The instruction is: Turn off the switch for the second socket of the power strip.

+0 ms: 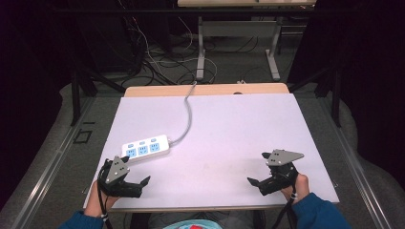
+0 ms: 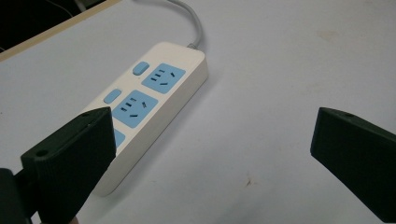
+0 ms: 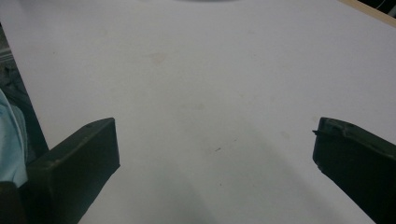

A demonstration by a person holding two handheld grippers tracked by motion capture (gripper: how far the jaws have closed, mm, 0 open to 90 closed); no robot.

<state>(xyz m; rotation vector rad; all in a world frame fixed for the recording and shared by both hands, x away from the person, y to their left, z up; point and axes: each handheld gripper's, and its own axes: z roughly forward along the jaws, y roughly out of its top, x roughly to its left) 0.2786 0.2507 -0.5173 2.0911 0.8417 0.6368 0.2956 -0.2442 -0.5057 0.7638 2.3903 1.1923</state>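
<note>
High view: white power strip (image 1: 145, 149) w/ blue sockets lies left of centre on the white table (image 1: 229, 124), grey cord (image 1: 187, 112) running to upper centre. Left gripper (image 1: 136, 174), lower left, just below strip, jaws wide apart, nothing between. Right gripper (image 1: 258, 168), lower right, jaws likewise apart over bare tabletop, well apart from strip.

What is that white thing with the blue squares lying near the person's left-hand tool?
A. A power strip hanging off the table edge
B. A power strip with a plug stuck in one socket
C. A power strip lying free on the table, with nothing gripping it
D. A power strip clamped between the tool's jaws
C: the power strip lies flat on the table, sockets empty, while the left gripper stands open just short of it.
</note>
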